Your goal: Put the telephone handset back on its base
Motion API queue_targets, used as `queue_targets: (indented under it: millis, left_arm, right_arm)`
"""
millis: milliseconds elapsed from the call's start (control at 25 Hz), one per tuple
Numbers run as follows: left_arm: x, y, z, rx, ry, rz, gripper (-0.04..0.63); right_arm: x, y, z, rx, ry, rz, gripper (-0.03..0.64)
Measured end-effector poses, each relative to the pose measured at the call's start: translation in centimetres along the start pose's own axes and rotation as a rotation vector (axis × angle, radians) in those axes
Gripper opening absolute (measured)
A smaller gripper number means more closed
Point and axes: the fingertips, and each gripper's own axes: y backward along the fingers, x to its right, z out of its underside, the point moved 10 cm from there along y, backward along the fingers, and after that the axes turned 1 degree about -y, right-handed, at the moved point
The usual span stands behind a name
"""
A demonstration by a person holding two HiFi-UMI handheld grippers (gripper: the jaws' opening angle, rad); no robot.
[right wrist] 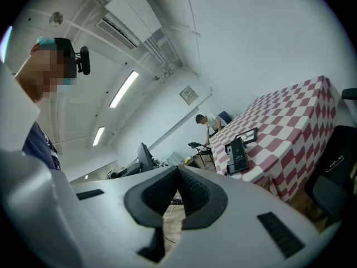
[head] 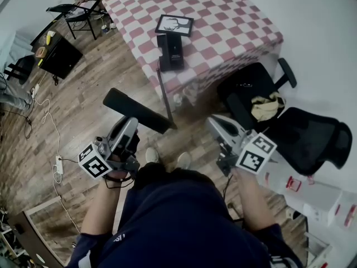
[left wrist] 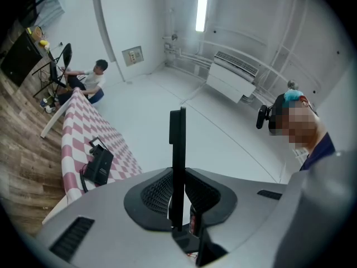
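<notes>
The left hand-held gripper [head: 133, 124] grips a black telephone handset [head: 139, 111] crosswise over the wooden floor [head: 83, 99], well apart from the checkered surface [head: 223, 15]. The telephone base [head: 171, 52] lies at the surface's near edge, with a framed picture [head: 174, 25] just behind it. A cord [head: 162, 91] hangs from the base toward the handset. The right hand-held gripper [head: 218, 126] hovers near a black office chair [head: 248, 85].

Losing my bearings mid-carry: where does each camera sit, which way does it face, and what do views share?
Head view: on the head, facing steeply down at floor and table; shows both arms, torso, shoes; left claw clamps the handset.
Left gripper view: on the left claw, facing roughly level past the handset; wearer's shoulder at right.
Right gripper view: on the right claw, shut and empty, facing the table; shoulder at left.
Shared: all three show the telephone base.
</notes>
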Motion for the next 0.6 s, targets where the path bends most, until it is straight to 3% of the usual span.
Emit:
queue_targets:
  millis: [600]
  left_arm:
    - [-3.0,-1.7,-0.7,0.016,0.018,-0.009,0.089]
  right_arm:
    - [3.1,-2.9,-1.2,-0.037,-0.022,0.034,0.017]
